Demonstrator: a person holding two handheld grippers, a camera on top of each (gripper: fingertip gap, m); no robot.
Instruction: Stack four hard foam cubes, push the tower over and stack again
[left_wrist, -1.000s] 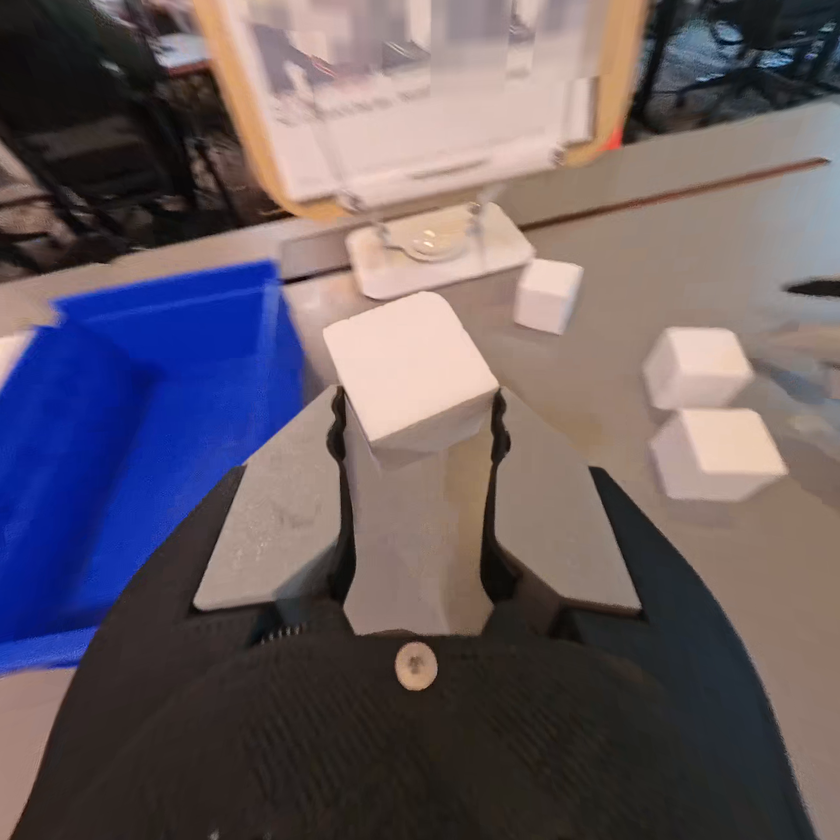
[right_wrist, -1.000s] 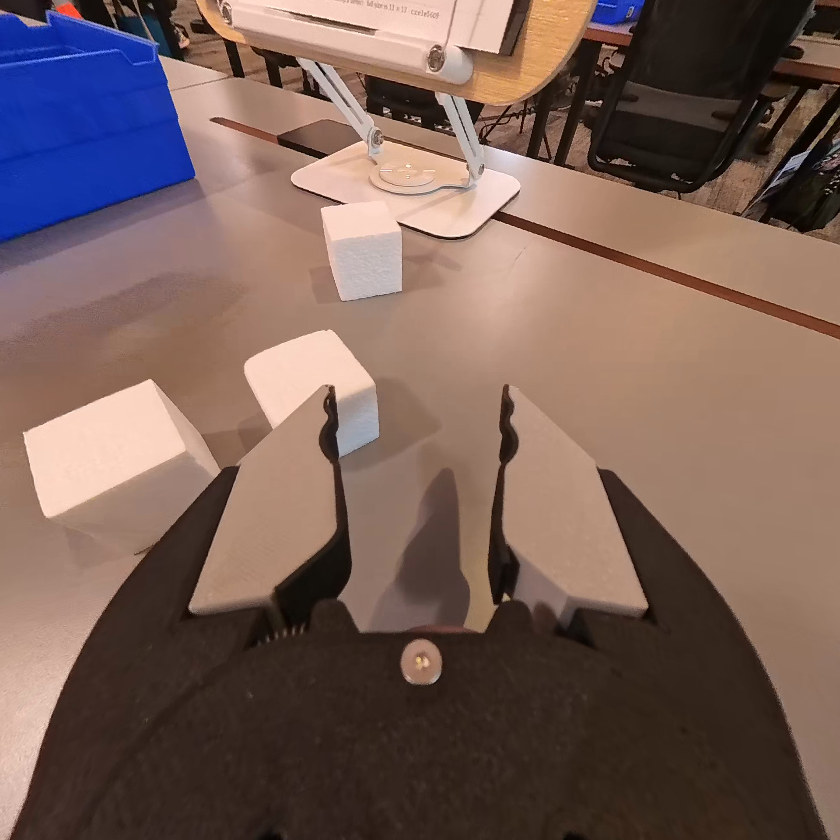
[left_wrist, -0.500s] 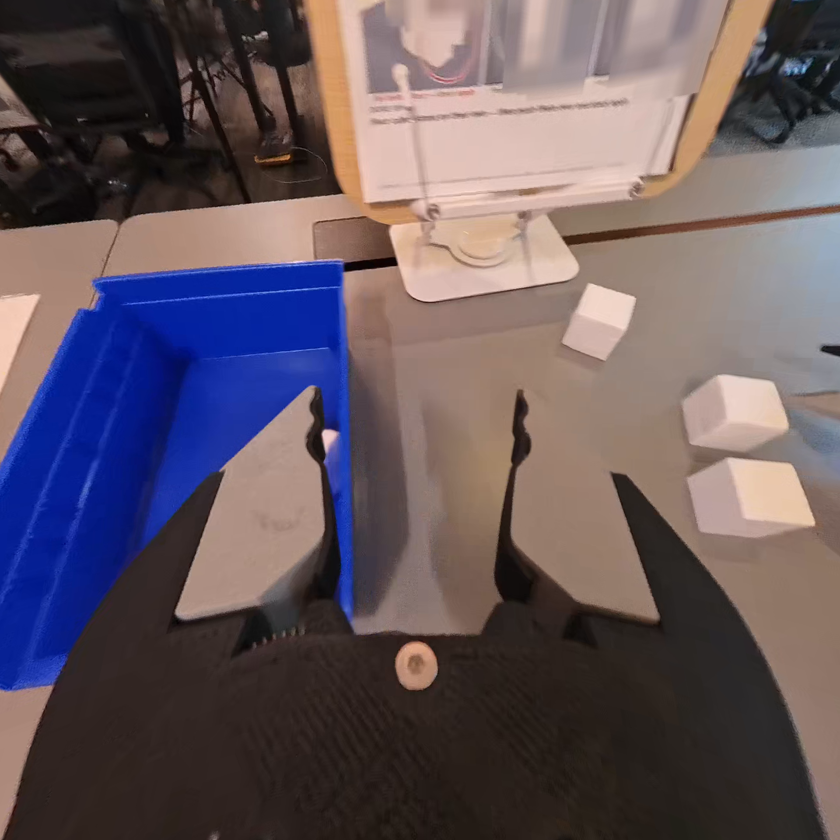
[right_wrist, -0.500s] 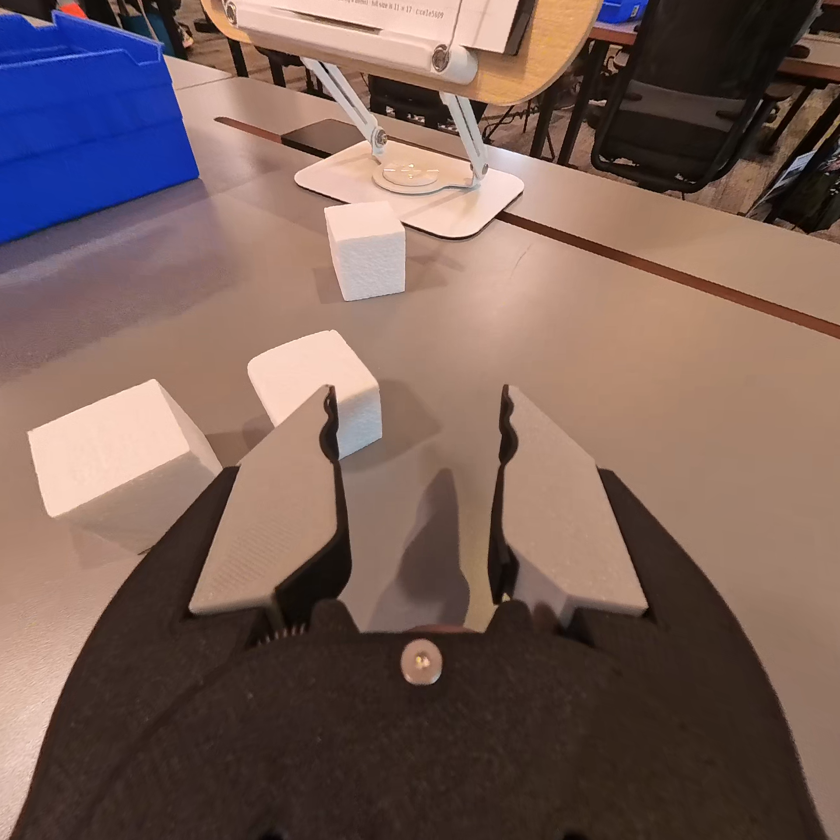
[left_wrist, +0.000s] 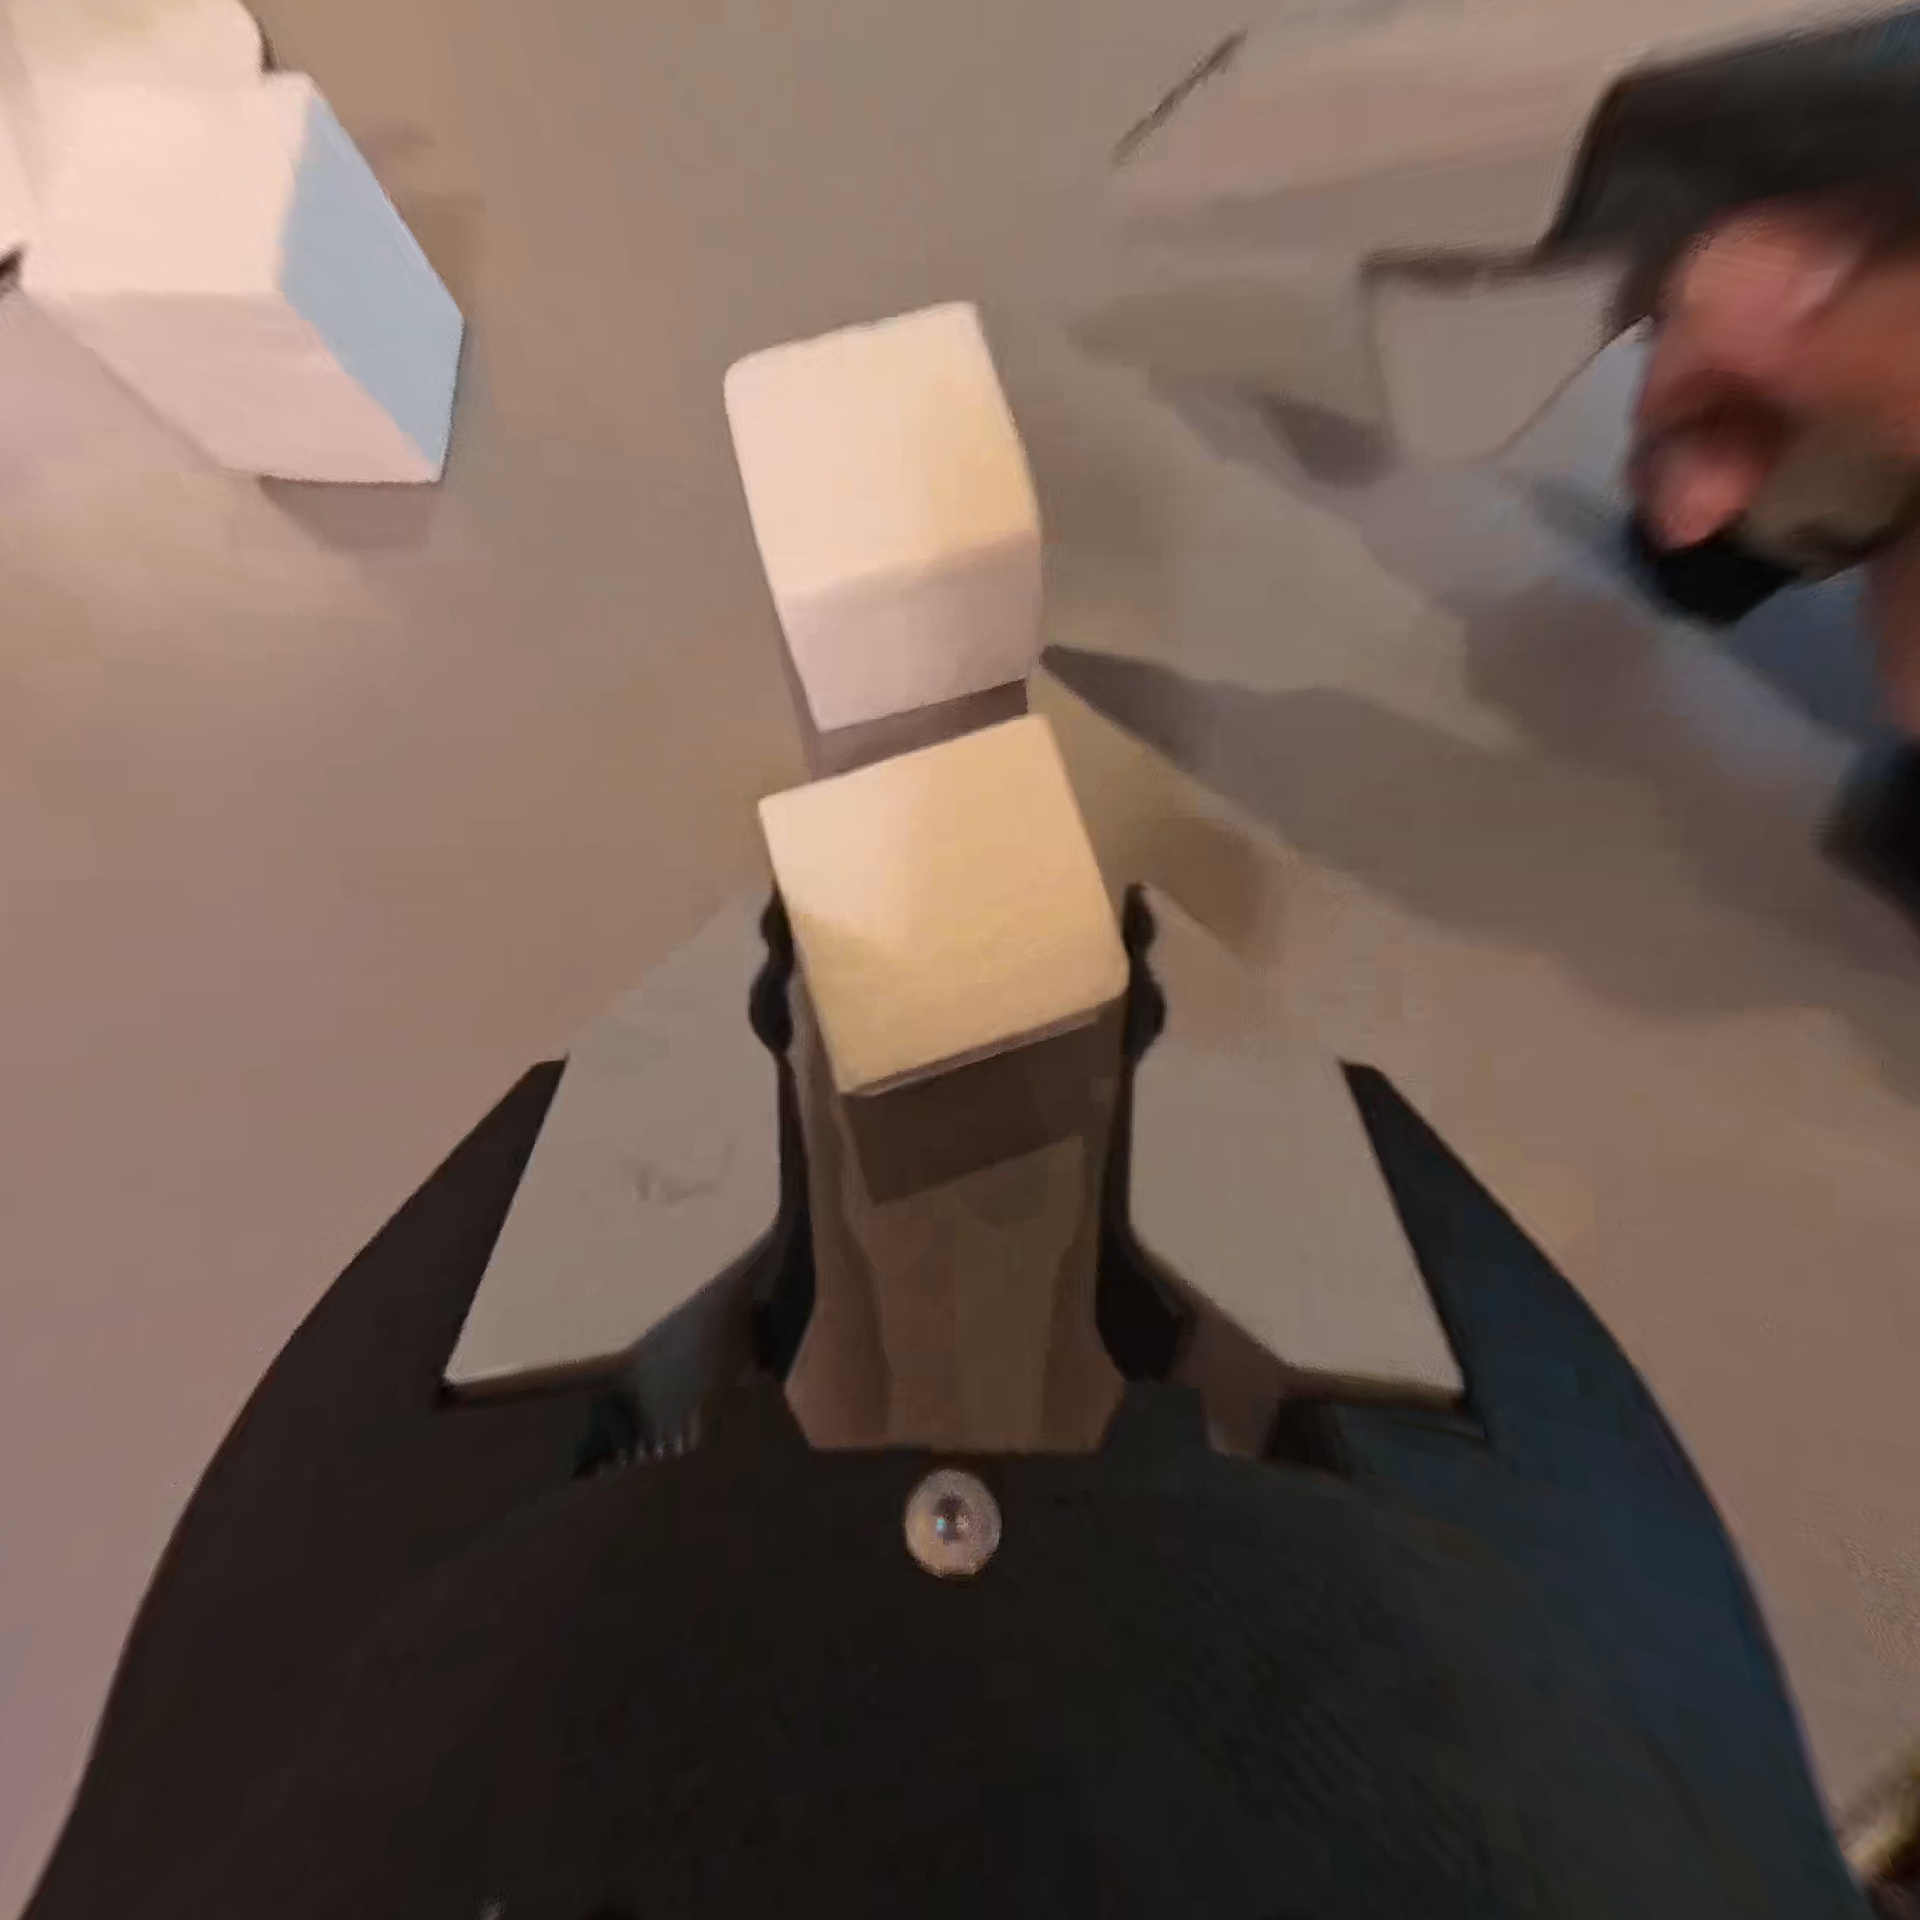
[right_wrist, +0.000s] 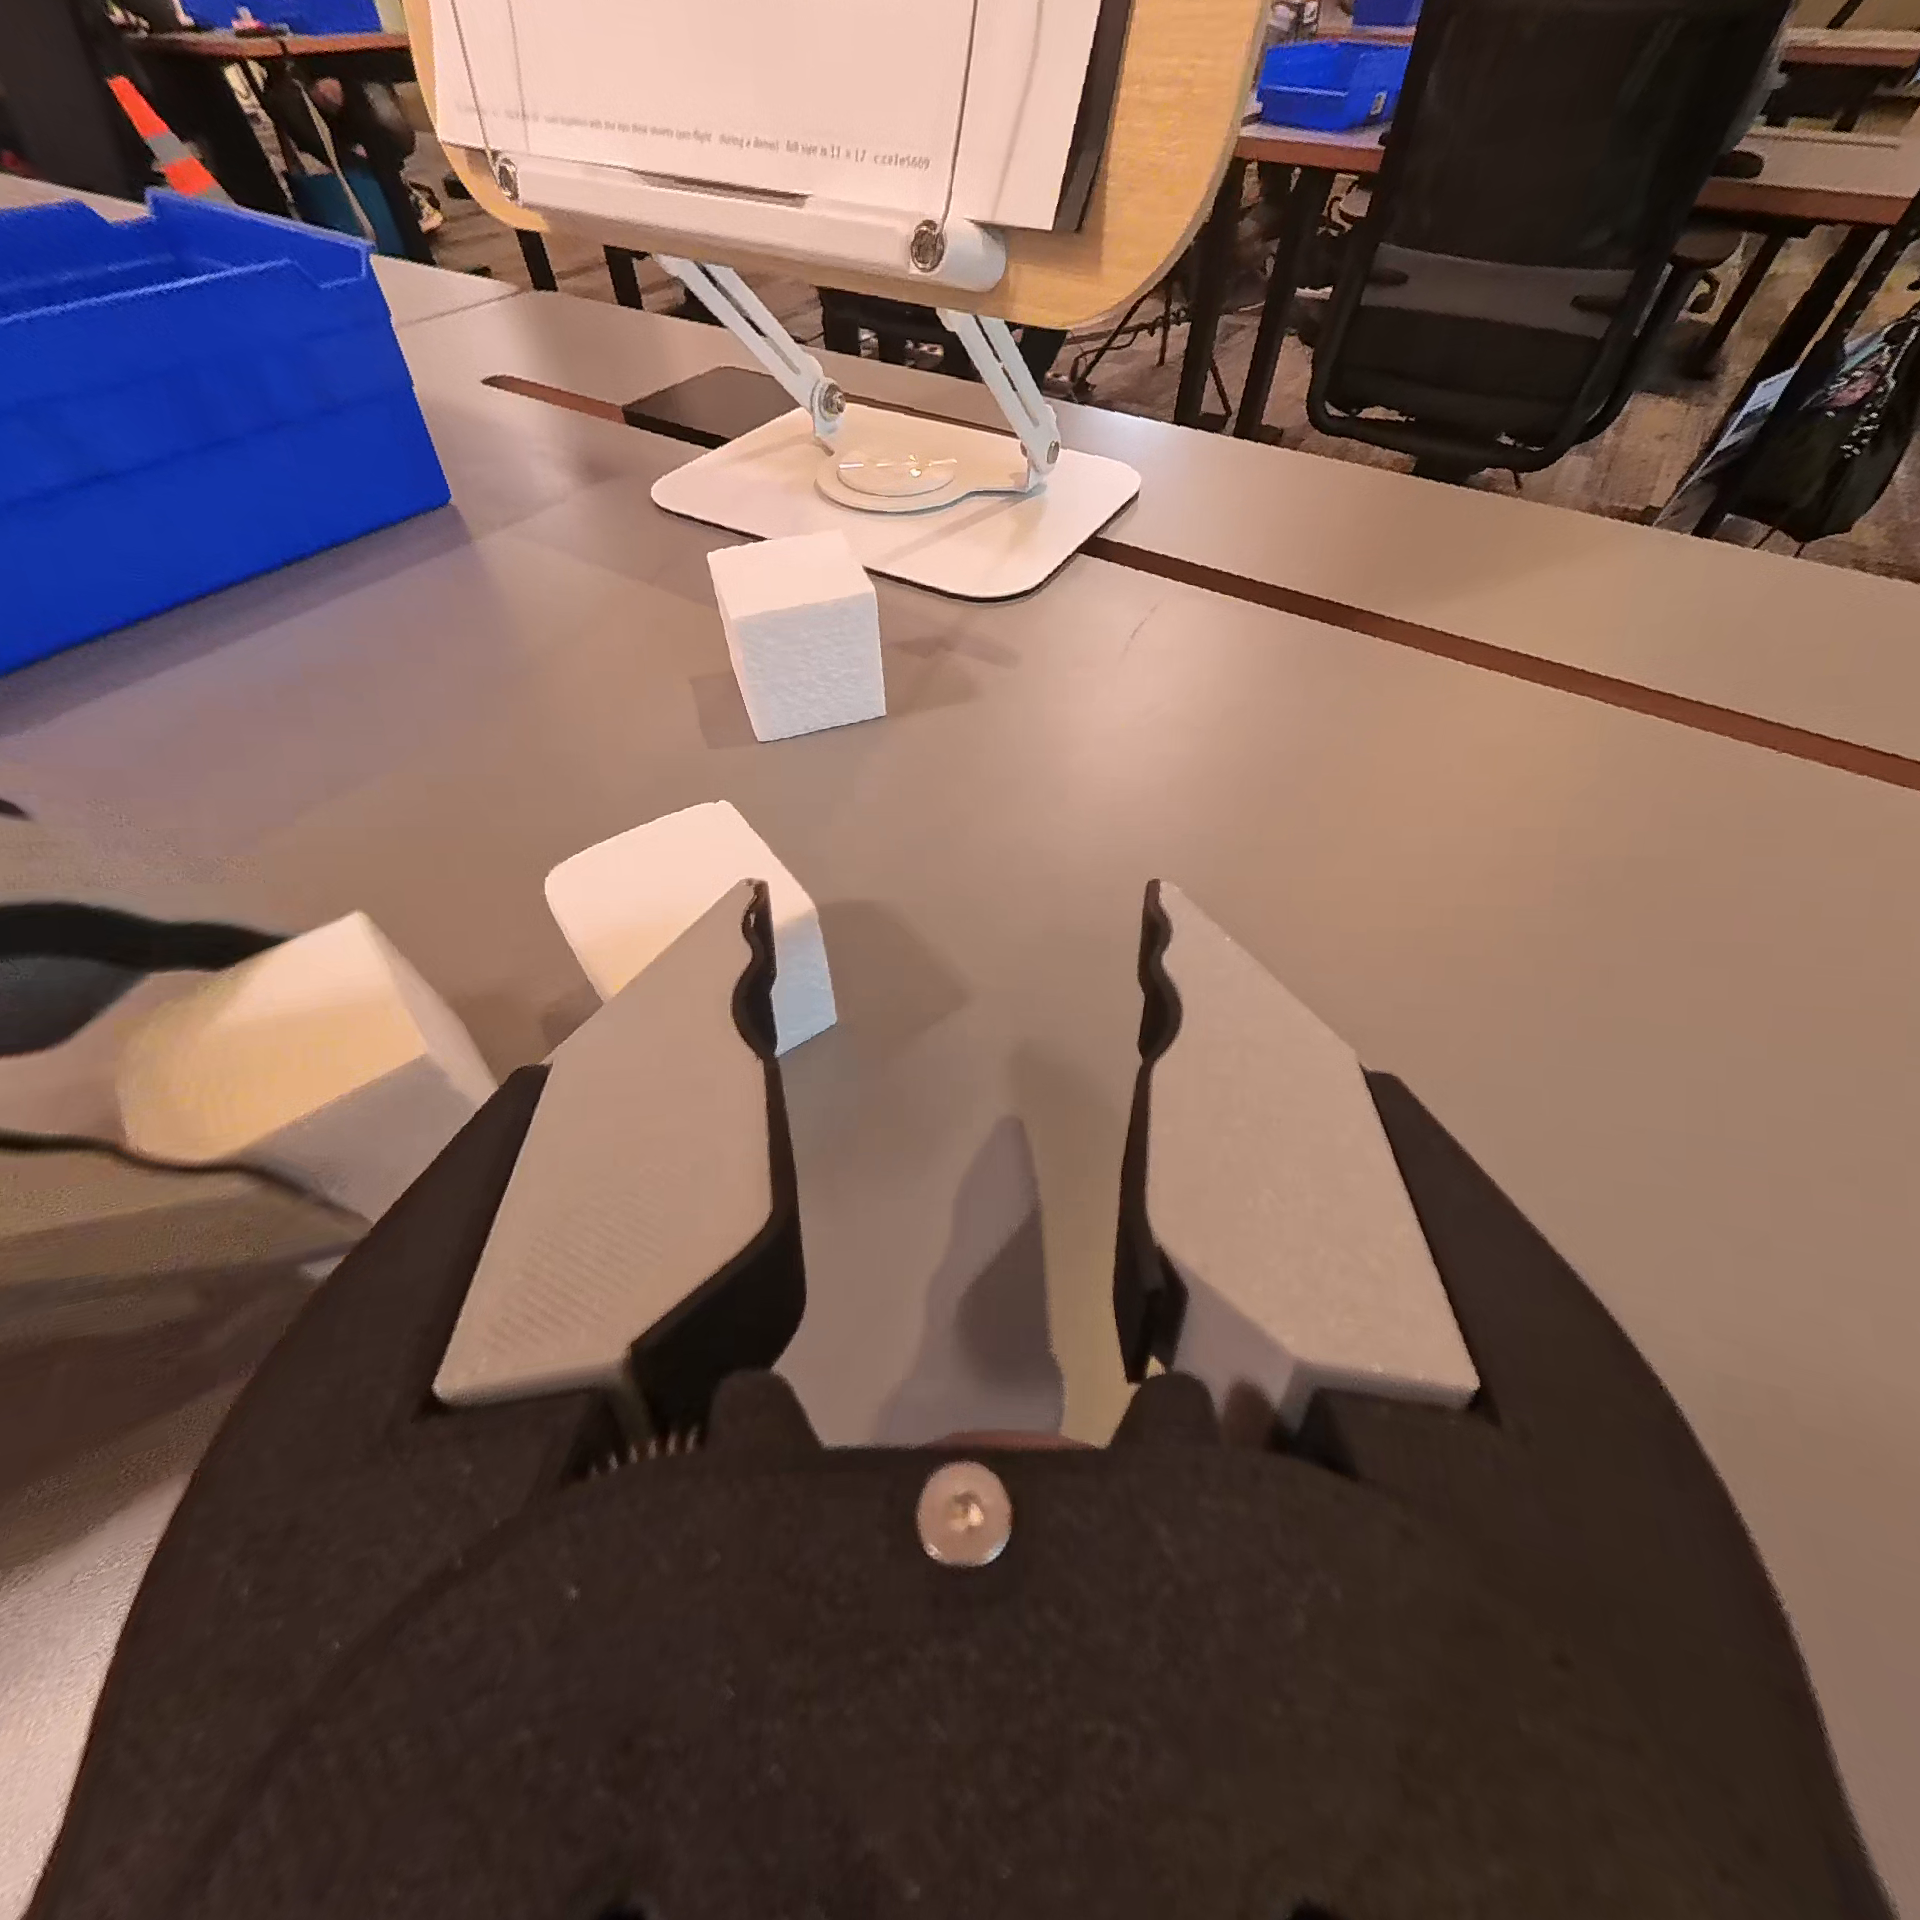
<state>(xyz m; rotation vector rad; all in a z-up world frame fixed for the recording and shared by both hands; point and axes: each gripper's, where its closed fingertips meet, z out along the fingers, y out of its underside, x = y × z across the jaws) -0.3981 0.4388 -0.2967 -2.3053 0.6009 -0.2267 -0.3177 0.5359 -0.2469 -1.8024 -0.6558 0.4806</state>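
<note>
Cube of white hard foam (left_wrist: 940, 914) sits clamped between the grey fingers (left_wrist: 623, 1174) of the left gripper (left_wrist: 948, 940), one corner edge turned toward the camera; it has no long axis, every side looking equal. Just past it in the blurred left wrist view a second white foam cube (left_wrist: 883, 509) rests on the grey table (left_wrist: 312, 831), and whether the held cube touches the table cannot be told. A third white cube (left_wrist: 239, 301) lies farther off at upper left. At upper right a blurred hand (left_wrist: 1756, 457) holds the other tool.

The right gripper (right_wrist: 956, 956) has its jaws spread with nothing between them, low over the table. A white cube (right_wrist: 686, 904) lies partly behind its left finger, another (right_wrist: 281, 1039) to the left, and one (right_wrist: 800, 634) stands near the white stand base (right_wrist: 1049, 499) of a wooden document board (right_wrist: 1153, 156). A blue plastic bin (right_wrist: 197, 416) sits at far left.
</note>
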